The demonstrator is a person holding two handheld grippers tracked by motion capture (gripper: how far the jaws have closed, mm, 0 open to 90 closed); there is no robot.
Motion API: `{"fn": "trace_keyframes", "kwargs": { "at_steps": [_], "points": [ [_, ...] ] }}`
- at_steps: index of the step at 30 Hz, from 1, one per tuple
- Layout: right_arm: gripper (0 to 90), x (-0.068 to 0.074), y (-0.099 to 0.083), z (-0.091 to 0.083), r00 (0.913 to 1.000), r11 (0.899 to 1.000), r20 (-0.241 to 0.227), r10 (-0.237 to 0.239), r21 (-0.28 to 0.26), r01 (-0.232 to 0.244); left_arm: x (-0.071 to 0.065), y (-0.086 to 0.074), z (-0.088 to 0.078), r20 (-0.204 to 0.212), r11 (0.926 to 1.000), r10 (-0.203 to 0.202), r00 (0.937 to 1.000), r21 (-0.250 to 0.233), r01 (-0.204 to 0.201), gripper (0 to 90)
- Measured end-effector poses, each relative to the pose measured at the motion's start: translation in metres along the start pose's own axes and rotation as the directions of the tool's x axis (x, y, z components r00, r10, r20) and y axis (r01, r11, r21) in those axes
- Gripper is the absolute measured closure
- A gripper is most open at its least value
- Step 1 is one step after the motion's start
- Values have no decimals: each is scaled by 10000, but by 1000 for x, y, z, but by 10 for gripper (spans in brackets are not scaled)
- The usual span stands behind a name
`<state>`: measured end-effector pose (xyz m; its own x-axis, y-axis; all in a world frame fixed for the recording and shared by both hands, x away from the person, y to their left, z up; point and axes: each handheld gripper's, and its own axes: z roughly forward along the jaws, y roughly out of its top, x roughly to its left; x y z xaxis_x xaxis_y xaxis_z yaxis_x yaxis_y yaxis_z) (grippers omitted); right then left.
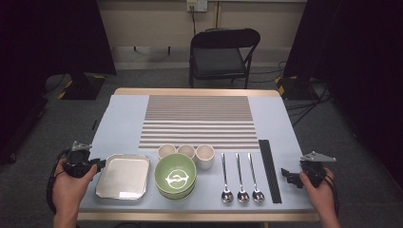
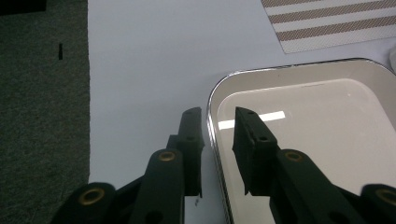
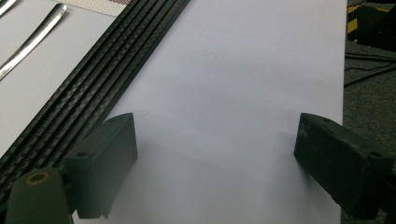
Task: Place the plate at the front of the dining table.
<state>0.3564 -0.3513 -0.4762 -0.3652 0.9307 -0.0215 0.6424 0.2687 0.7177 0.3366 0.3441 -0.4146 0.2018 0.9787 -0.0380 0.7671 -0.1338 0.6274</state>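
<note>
Two jaws of the left hand-held gripper [image 2: 218, 116] straddled the near rim of the square tray [image 2: 299, 140], not yet clamped; a shallow bite there could let it slip.

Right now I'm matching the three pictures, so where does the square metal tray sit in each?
High view: the square metal tray lies at lower left, beside the green bowl, its left edge at the left claw.
Left gripper view: it takes up the right half, its rim between the jaws.
Right gripper view: not in it.
Shared landmark: the striped mat.
</note>
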Motion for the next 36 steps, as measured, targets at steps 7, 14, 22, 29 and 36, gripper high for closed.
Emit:
{"fn": "trace_keyframes", "kwargs": {
  "at_steps": [7, 14, 22, 29, 36],
  "points": [
    [119, 0, 0, 0, 10000, 10000, 0, 0, -1, 0, 0, 0, 1, -10, 9994, -87, 10000, 344, 87, 791],
    [119, 0, 0, 0, 10000, 10000, 3, 9, 2, -9, 2, 1, 2, 44, 9980, -293, 9996, 553, 290, 810],
    [119, 0, 0, 0, 10000, 10000, 0, 11, 4, -11, 4, 0, 5, 229, 9951, -529, 9983, 845, 508, 837],
    [119, 0, 0, 0, 10000, 10000, -4, 17, 11, -17, 5, -1, 8, 357, 9926, -766, 9964, 973, 728, 854],
    [119, 0, 0, 0, 10000, 10000, -10, 22, 13, -22, 5, 0, 8, 337, 9898, -928, 9951, 1113, 886, 876]
  ]
}}
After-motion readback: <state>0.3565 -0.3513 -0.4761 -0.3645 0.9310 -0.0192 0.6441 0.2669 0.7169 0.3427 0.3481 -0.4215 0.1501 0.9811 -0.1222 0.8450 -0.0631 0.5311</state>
